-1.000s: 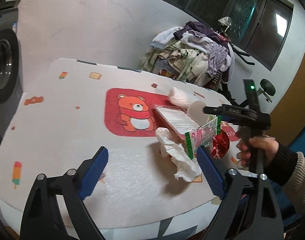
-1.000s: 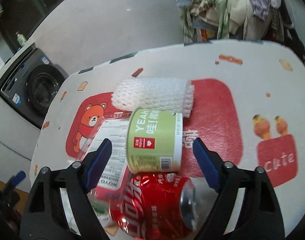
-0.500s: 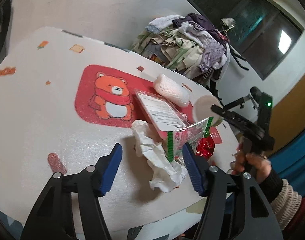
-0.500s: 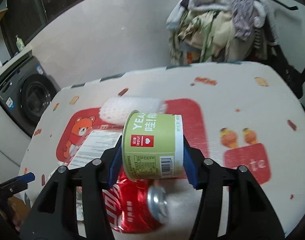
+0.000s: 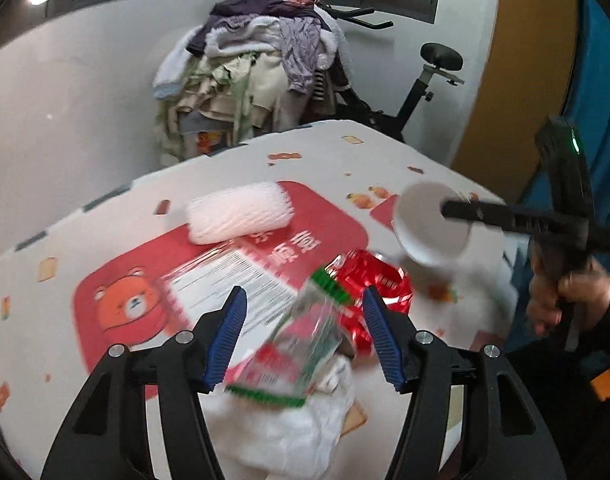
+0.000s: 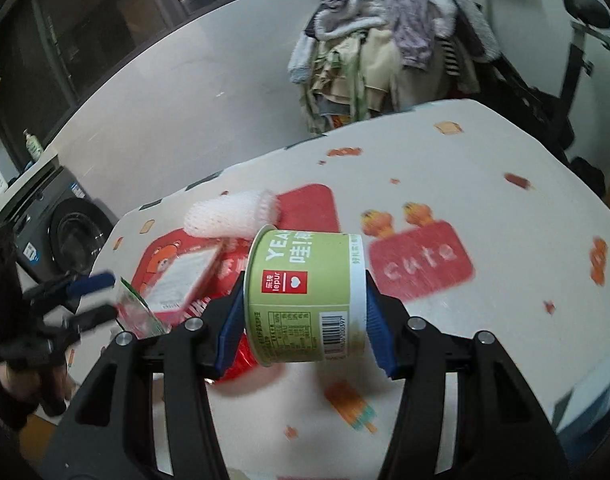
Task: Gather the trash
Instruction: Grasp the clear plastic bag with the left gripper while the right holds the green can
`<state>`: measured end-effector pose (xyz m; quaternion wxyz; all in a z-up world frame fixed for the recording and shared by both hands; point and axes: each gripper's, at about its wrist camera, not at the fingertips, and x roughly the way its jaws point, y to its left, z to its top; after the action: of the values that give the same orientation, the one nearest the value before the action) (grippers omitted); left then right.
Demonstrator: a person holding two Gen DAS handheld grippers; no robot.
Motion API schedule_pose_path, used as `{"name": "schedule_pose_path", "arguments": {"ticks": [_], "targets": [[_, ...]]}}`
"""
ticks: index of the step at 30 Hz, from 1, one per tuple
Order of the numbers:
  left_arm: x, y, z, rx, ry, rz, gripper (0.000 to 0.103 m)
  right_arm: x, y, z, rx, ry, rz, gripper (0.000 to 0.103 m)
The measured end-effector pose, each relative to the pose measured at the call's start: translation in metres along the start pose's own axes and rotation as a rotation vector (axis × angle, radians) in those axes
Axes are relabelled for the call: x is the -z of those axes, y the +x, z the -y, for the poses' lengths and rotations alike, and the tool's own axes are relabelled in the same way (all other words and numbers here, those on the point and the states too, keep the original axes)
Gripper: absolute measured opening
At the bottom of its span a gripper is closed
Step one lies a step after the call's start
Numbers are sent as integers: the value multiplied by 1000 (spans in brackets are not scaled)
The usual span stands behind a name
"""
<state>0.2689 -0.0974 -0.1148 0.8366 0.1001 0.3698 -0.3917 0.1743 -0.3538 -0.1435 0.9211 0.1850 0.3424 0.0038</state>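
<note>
Lifted since earlier: green paper cup [image 6: 305,300], light, crushable, clamped across its sides in right tool [image 6: 305,312]. Left tool [image 5: 305,336] gapes around limp, slippery wrapper [image 5: 301,352].

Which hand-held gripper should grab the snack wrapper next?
Left. The left hand-held gripper is open with the snack wrapper between its fingers; the right hand-held gripper is full, clamped on the green cup.

Dim indoor light, ceiling lamps glaring in dark windows, heavy motion blur, fisheye warp w/ black corners.
</note>
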Motion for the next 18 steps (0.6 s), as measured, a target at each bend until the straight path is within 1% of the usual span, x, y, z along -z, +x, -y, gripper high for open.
{"name": "schedule_pose_path", "arguments": {"ticks": [1,2,4,5,6,7,8,9,12,18], "targets": [[-3,4,-2,16,-9,-12,59,3,-4,3,3,5,2,55],[-5,8,-4,27,-14,-22,56,6,-7,5,3,10,3,55],[-8,16,-7,48,-20,-51,44,13,-14,11,0,29,1,55],[-8,20,-8,48,-21,-73,25,16,-17,14,0,36,-2,55],[-6,20,-7,45,-19,-85,10,18,-18,15,1,40,-3,55],[-4,20,-7,37,-17,-91,3,19,-20,16,3,44,-3,55],[-4,17,-6,36,-18,-79,3,21,-23,17,2,51,-2,55],[-4,8,-6,39,-27,-48,2,22,-24,16,1,54,-1,55],[-5,-13,-6,16,-62,12,2,24,-31,13,3,51,5,55],[-11,-58,1,-19,-72,79,2,29,-47,-3,-23,36,19,55]]}}
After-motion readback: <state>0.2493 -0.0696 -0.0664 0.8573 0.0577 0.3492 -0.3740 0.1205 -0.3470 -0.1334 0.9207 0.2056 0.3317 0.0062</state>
